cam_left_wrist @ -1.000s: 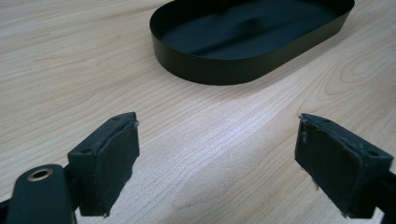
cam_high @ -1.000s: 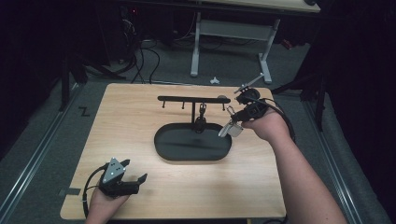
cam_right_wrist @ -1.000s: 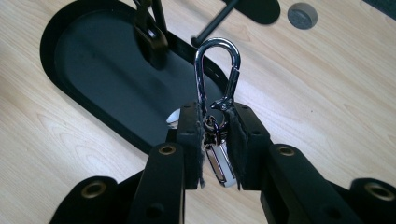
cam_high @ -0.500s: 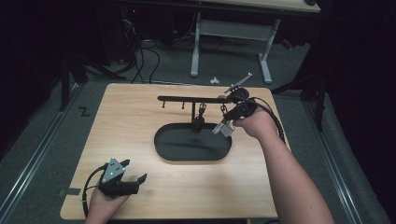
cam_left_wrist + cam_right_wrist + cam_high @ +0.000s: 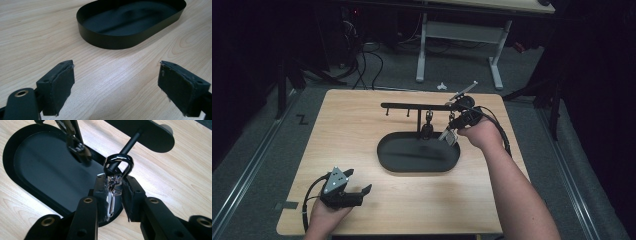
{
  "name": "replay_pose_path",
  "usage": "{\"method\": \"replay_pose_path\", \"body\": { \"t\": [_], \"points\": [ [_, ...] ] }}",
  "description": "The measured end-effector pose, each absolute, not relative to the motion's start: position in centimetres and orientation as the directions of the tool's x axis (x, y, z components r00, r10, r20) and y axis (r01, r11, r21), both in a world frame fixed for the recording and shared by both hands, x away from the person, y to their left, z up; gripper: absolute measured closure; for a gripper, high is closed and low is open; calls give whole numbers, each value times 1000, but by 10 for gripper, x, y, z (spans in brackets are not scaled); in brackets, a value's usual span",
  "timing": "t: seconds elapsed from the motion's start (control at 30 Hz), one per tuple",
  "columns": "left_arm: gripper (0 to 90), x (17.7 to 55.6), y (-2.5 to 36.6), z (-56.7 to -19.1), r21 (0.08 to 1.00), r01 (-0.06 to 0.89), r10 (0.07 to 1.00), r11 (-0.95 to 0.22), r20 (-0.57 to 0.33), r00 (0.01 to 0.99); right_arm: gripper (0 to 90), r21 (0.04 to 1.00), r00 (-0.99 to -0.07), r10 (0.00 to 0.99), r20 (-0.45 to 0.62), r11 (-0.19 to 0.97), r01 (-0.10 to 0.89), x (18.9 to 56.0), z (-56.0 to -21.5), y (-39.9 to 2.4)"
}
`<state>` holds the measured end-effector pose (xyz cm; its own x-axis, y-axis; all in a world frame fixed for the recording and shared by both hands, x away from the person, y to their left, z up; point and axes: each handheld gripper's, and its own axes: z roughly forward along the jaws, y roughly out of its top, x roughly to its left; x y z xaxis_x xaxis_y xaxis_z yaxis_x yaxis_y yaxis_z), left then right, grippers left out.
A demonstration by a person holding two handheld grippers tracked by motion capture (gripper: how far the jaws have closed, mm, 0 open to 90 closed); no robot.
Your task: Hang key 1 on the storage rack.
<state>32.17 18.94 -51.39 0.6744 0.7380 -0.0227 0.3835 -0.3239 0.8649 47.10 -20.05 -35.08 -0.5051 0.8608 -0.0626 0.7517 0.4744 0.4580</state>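
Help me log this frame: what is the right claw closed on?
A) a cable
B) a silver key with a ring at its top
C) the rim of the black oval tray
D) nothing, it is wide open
B: in the right gripper view, the right claw pinches a silver key whose ring loops around the rack's peg.

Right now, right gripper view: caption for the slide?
Right claw shut on key, its ring looped around a rack peg above the black tray.
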Motion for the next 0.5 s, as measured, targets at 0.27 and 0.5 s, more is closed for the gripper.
{"method": "replay_pose_path", "body": {
  "t": [0.27, 0.5],
  "points": [
    [146, 322, 184, -514, 863, 377, 732, -336, -13, 681, 701, 476, -495, 867, -53, 458, 751, 467, -353, -206],
    [146, 324, 183, -515, 858, 381, 730, -346, -9, 683, 643, 487, -485, 874, -29, 436, 757, 459, -355, -213]
  ]
}}
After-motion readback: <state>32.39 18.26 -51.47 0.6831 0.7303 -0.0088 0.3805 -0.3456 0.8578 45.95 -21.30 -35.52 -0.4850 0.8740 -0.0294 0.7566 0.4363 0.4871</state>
